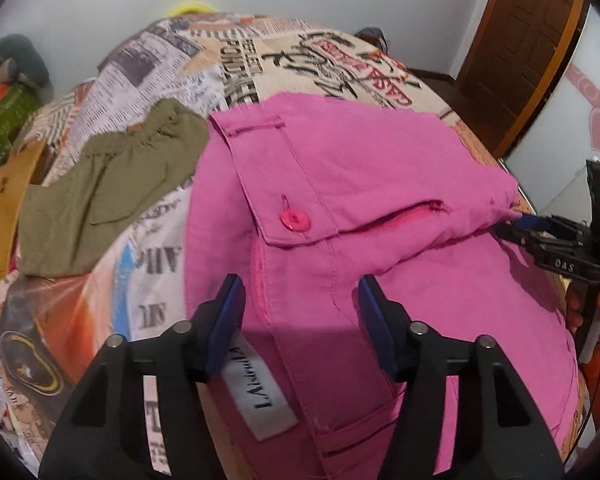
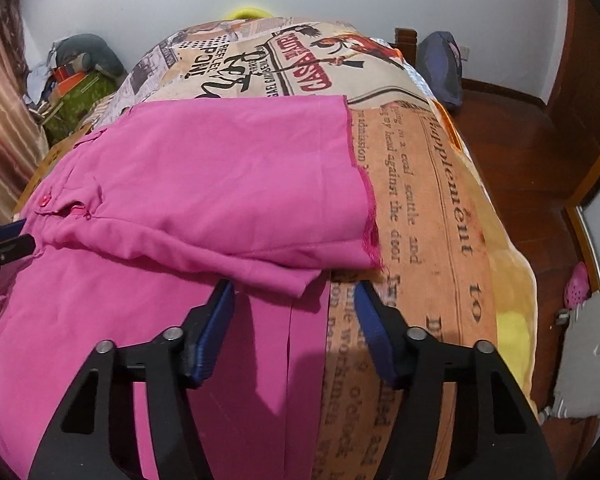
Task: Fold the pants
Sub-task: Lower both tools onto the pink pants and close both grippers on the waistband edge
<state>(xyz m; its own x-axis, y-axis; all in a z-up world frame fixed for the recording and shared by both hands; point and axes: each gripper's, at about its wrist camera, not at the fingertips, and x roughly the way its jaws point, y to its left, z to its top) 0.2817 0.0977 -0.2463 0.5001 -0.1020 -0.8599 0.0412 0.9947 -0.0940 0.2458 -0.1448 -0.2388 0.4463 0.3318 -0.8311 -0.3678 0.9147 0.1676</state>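
Blue-padded fingers [image 1: 374,316] of the left gripper [image 1: 302,304] stand half spread over the waistband of the pink pants [image 1: 340,184], gripping nothing; only this view shows the white label [image 1: 260,396] and an olive garment [image 1: 108,192]. Right gripper [image 2: 294,308], also half spread and empty, angles down over a pant leg's hem edge on the newspaper-print bedspread [image 2: 432,216].

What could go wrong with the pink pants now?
The right claw straddles the edge of the pink pants, so it might pinch the bedspread too. The left claw sits over the waistband near the label; it may grab only the top layer, leaving a crooked fold.
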